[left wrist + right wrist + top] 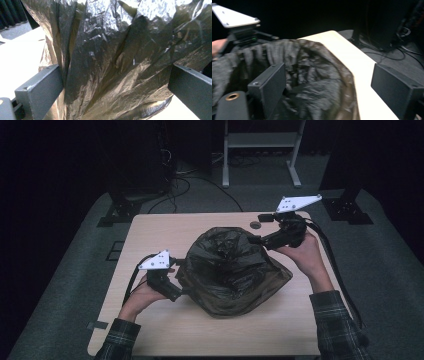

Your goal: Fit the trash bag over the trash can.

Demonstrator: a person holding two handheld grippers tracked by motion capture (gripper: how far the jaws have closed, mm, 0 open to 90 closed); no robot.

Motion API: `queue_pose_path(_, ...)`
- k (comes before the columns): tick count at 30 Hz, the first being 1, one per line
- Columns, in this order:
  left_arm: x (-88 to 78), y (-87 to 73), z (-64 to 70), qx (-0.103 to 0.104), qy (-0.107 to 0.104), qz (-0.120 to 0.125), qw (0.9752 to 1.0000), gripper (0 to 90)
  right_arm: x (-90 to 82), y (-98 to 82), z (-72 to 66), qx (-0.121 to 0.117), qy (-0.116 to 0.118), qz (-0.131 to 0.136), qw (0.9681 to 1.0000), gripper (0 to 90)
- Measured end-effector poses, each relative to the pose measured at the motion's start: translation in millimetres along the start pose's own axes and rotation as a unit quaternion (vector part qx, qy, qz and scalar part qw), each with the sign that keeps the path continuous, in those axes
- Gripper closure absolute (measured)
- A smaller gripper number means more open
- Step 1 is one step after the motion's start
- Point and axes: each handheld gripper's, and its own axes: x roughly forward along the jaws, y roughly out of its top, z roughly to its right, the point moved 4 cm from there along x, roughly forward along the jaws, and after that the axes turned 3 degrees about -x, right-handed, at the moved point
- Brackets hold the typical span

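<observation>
Black plastic bag (231,270) on table (150,232), mouth open, contents unclear, 2 claws open beside it

Plaid sleeves (339,320) – black fingers (395,87), white plates (298,203)

bag (232,270) blocks ctr, table (150,235) edges prob free
</observation>
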Motion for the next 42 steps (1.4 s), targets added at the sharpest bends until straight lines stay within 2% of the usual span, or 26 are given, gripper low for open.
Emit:
queue_pose_path(6, 0.1, -0.8, -0.9, 0.000, 0.001, -0.002, 1.0000, 0.0, -0.5, 10.5, -17.3, -0.032, 0.033, -0.005, 0.9989, 10.2)
queue_pose_path(9, 0.1, -1.3, -1.5, -0.004, 0.000, 0.000, 1.0000, 0.0, 2.8, 13.5, -25.6, -0.050, 0.049, -0.023, 0.9973, 10.2)
queue_pose_path(12, 0.0, -1.6, -2.1, -0.003, 0.001, -0.002, 1.0000, 0.0, 9.0, 14.3, -33.6, -0.068, 0.066, -0.043, 0.9946, 10.2)
queue_pose_path(15, -0.4, -1.8, -2.8, -0.005, 0.003, -0.004, 1.0000, 0.0, 14.4, 13.4, -38.8, -0.084, 0.072, -0.072, 0.9912, 10.2)
queue_pose_path(21, -0.5, -1.7, -2.3, -0.005, 0.004, -0.004, 1.0000, 0.0, 26.1, 10.0, -46.7, -0.098, 0.090, -0.111, 0.9848, 10.3)
queue_pose_path(22, -0.2, -1.6, -1.8, -0.006, 0.002, -0.003, 1.0000, 0.0, 28.8, 7.7, -47.5, -0.100, 0.096, -0.122, 0.9829, 10.3)
queue_pose_path(24, 0.3, -1.6, -1.6, -0.005, 0.000, -0.004, 1.0000, 0.0, 35.6, 0.7, -49.1, -0.105, 0.099, -0.156, 0.9771, 10.3)
queue_pose_path(26, 0.7, -1.9, -1.4, -0.004, -0.001, -0.007, 1.0000, 0.0, 41.4, -5.9, -50.5, -0.112, 0.095, -0.190, 0.9709, 10.2)
queue_pose_path(27, 0.8, -2.0, -1.4, -0.003, 0.000, -0.008, 1.0000, 0.0, 43.2, -8.0, -51.2, -0.112, 0.093, -0.201, 0.9688, 10.3)
queue_pose_path(29, 1.2, -2.1, -1.2, -0.003, -0.001, -0.009, 1.0000, 0.0, 45.9, -10.6, -51.4, -0.112, 0.095, -0.212, 0.9662, 10.2)
queue_pose_path(33, 1.7, -2.3, -1.0, -0.003, -0.002, -0.009, 0.9999, 0.0, 52.0, -17.6, -51.2, -0.106, 0.103, -0.244, 0.9583, 10.3)
queue_pose_path(37, 2.5, -2.5, -0.8, -0.003, -0.003, -0.011, 0.9999, 0.0, 56.6, -25.8, -51.0, -0.103, 0.103, -0.287, 0.9470, 10.3)
queue_pose_path(40, 3.2, -2.9, -0.7, -0.003, -0.006, -0.014, 0.9999, 0.0, 56.6, -26.6, -50.2, -0.101, 0.102, -0.295, 0.9448, 10.4)
queue_pose_path(41, 3.5, -3.1, -0.7, -0.003, -0.007, -0.015, 0.9999, 0.0, 56.7, -27.2, -49.9, -0.102, 0.101, -0.299, 0.9433, 10.4)
queue_pose_path(42, 3.9, -3.3, -0.6, -0.004, -0.008, -0.015, 0.9998, 0.0, 56.7, -28.5, -50.1, -0.099, 0.101, -0.311, 0.9398, 10.6)
